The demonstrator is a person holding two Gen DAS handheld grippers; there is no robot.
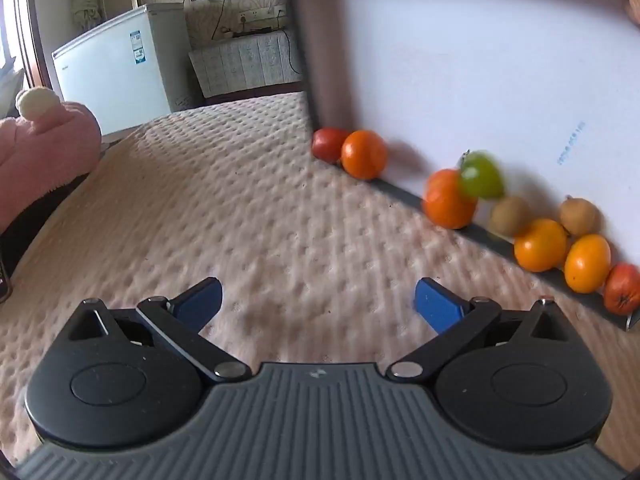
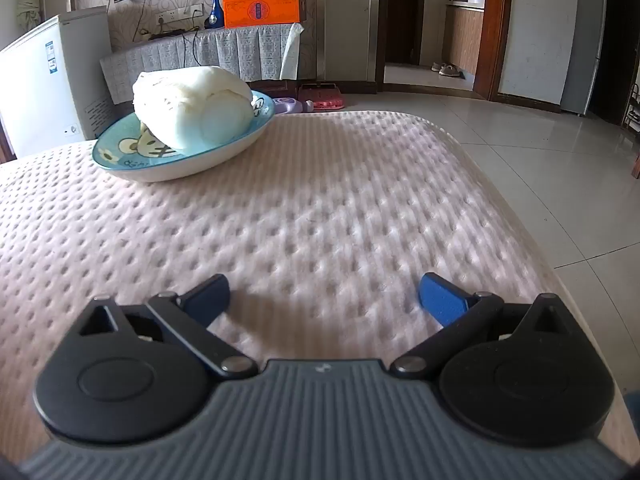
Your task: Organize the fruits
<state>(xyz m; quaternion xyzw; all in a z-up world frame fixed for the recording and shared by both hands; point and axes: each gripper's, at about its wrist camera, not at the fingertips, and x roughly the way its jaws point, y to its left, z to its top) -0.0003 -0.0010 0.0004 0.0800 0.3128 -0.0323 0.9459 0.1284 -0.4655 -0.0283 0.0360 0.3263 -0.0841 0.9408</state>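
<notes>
The left wrist view sits low over the quilted mattress point(image 1: 240, 208), looking forward past its own fingers point(image 1: 438, 306) and angled toward a tilted white board point(image 1: 460, 72) on the right, with the fruit row point(image 1: 536, 244) fairly near. The right wrist view also sits low, facing along the mattress point(image 2: 320, 200) toward its far edge and the room beyond, a plate point(image 2: 132, 160) ahead to the left. Both views share the mattress, the white fridge point(image 1: 116, 76) point(image 2: 48, 80) and the covered cabinet point(image 1: 248, 60) point(image 2: 240, 52) by the wall.

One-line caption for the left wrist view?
Open left gripper over a textured mat, facing fruits lined along a white board.
</notes>
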